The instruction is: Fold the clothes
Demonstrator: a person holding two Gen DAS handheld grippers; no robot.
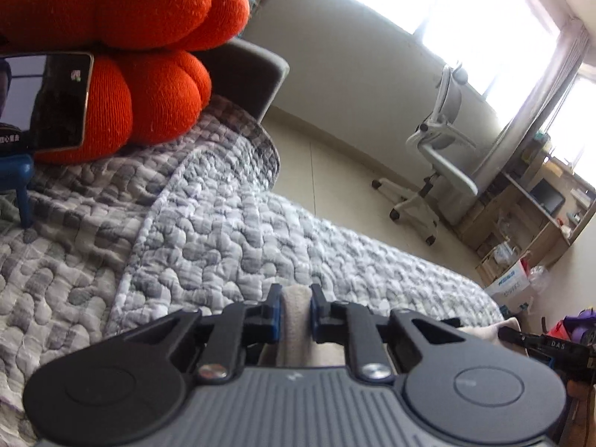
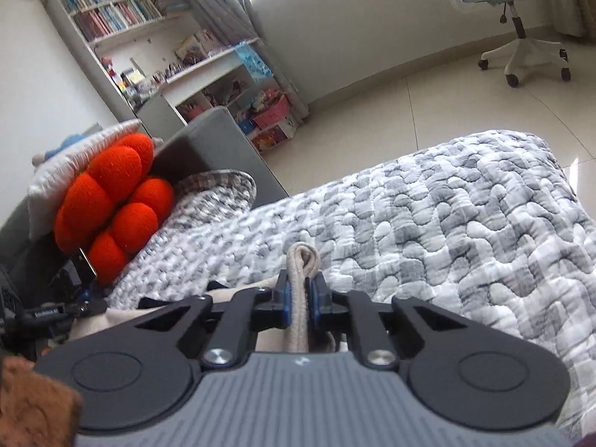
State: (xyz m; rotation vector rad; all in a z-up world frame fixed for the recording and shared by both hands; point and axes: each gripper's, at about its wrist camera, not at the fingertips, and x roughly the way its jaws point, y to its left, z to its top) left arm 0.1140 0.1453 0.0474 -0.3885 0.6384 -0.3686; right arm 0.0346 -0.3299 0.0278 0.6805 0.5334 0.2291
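Grey-and-white quilting [image 1: 231,231] covers the bed across the left wrist view, with an orange knitted cushion [image 1: 123,37] at the head, a phone [image 1: 44,100] propped against it, and a white office chair [image 1: 439,141] on the tiled floor beyond. We see our left hand-held gripper [image 1: 296,311] closed tight on a fold of beige garment [image 1: 294,320], raised above the quilt.

From the right wrist view, a bookshelf [image 2: 123,11] fills the far corner (crammed with books). Our right hand-held gripper [image 2: 300,300] likewise pinches the beige garment's ribbed edge, which loops up past the fingertips.
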